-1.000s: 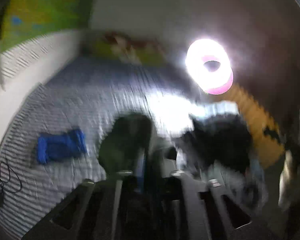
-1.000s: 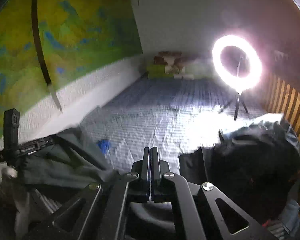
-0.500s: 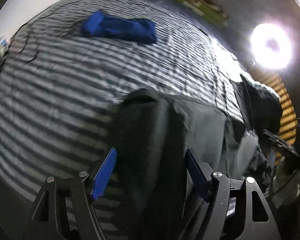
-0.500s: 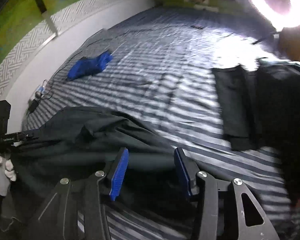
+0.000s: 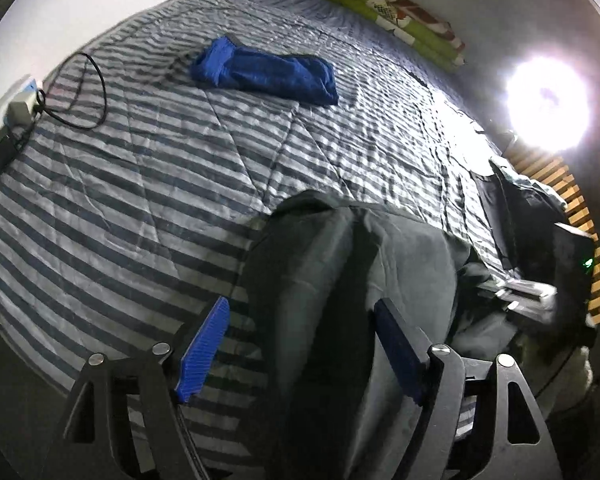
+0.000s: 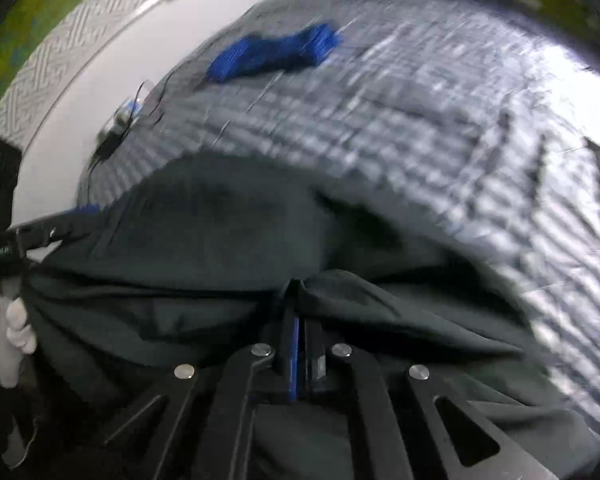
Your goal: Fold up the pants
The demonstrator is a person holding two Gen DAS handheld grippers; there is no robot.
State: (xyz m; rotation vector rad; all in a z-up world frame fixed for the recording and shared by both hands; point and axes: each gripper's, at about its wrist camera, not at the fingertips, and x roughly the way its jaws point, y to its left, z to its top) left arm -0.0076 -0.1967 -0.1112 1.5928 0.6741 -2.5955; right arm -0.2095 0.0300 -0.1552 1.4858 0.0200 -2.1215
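Note:
Dark grey pants (image 5: 340, 280) lie crumpled on the striped bed cover (image 5: 140, 180), near its front edge. My left gripper (image 5: 300, 304) points down over one end of them. Its jaws are opening, and the cloth runs between the blue pads (image 5: 204, 344) without being pressed. In the right wrist view, which is blurred, the pants (image 6: 220, 232) spread across the lower half. My right gripper (image 6: 298, 292) is shut on a puckered fold of them. The left gripper (image 6: 40, 228) and a white-gloved hand (image 6: 4, 320) show at the left edge.
A folded blue garment (image 5: 268, 74) lies farther back on the bed. A power strip with a black cable (image 5: 20, 100) sits at the left edge. A dark clothes pile (image 5: 532, 216), wooden slats (image 5: 556, 176) and a glaring ring light (image 5: 548, 104) stand on the right. Green bedding (image 5: 392, 4) lies at the back.
Both grippers have tipped down from facing the room to facing the bed. The left one let go of the pants and spread wide. The right one opened, then shut on the cloth.

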